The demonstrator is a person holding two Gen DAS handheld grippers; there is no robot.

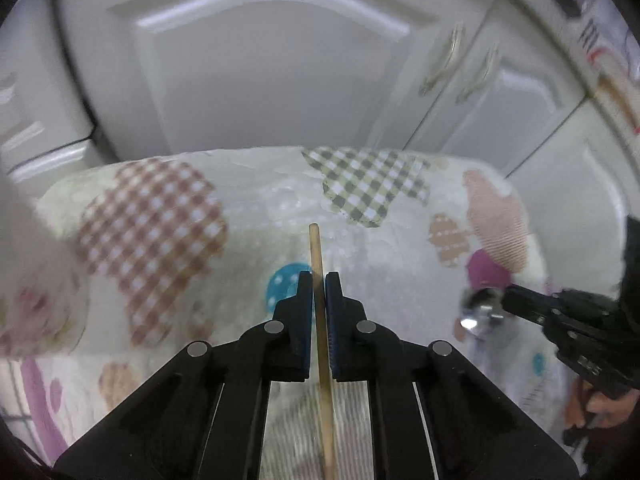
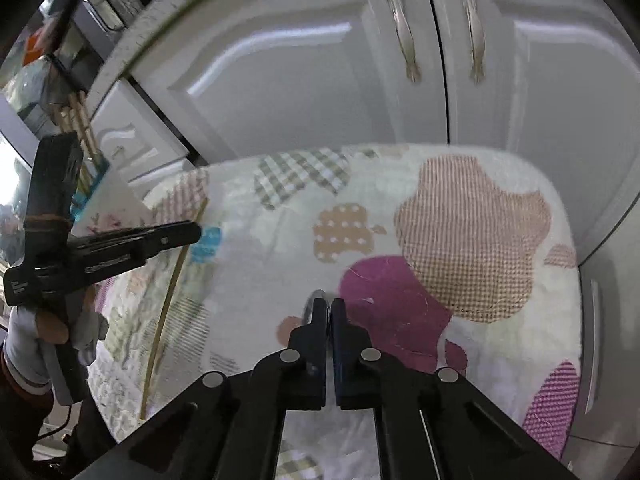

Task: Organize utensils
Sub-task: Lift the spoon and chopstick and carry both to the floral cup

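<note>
My left gripper [image 1: 319, 280] is shut on a thin wooden chopstick [image 1: 316, 248], which runs straight out past the fingertips and back under the camera, held above a patterned cloth [image 1: 256, 200]. In the right wrist view the left gripper [image 2: 192, 232] shows at the left with the chopstick [image 2: 168, 304] hanging down from it. My right gripper [image 2: 329, 306] is shut on a metal spoon [image 2: 314, 300], only its shiny bowl edge showing beyond the fingertips. In the left wrist view the right gripper [image 1: 508, 296] holds the spoon's bowl [image 1: 480, 308] out to the left.
The patterned cloth [image 2: 460, 220] covers a raised surface. White cabinet doors [image 1: 260, 80] with metal handles [image 1: 444, 64] stand close behind it. A holder with several wooden chopsticks [image 2: 82, 128] is at the far left of the right wrist view.
</note>
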